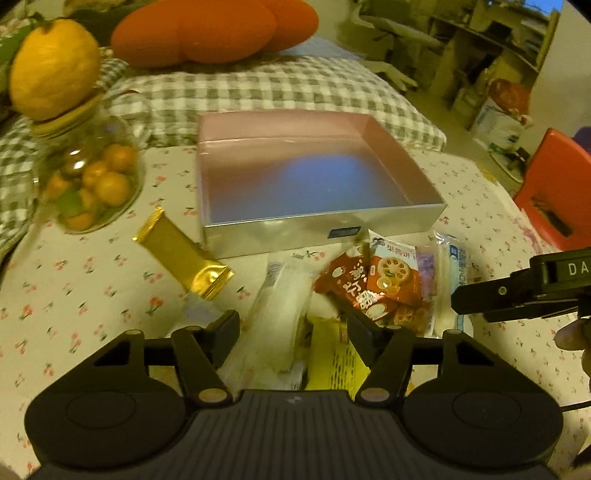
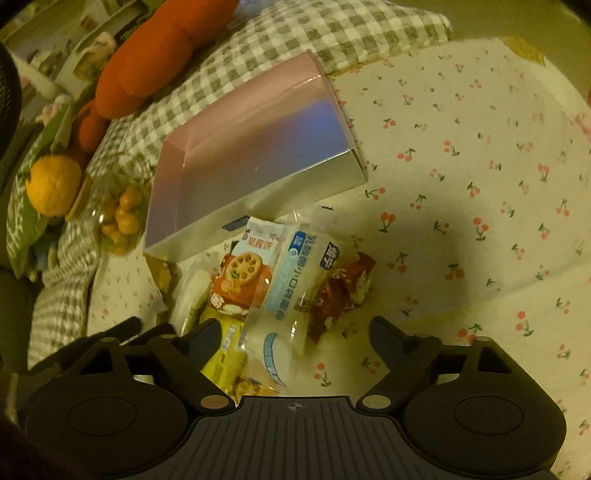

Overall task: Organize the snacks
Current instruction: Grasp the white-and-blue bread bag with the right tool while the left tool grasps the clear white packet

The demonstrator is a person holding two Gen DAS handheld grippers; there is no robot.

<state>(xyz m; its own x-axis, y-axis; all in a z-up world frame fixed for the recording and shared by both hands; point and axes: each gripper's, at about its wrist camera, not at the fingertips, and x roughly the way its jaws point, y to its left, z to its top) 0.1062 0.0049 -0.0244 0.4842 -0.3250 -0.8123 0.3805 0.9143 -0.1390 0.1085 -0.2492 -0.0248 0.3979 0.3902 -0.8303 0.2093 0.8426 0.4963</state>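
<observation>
An empty silver box point(image 1: 314, 221) with a pink-blue inside stands on the cherry-print tablecloth; it also shows in the right wrist view point(image 2: 258, 199). In front of it lies a heap of snack packets: a white bun packet point(image 1: 280, 317), a red lotus-root packet point(image 1: 384, 284), a yellow packet point(image 1: 332, 354) and a gold bar point(image 1: 184, 254) to the left. My left gripper point(image 1: 293, 332) is open over the white and yellow packets. My right gripper point(image 2: 295, 332) is open above a blue-white bun packet point(image 2: 295, 280); it also shows in the left wrist view point(image 1: 480, 295).
A glass jar of small oranges point(image 1: 88, 177) with a large yellow citrus point(image 1: 51, 66) on top stands left of the box. A checked cushion point(image 1: 258, 88) and an orange plush point(image 1: 207, 29) lie behind. A red chair point(image 1: 557, 192) stands at the right.
</observation>
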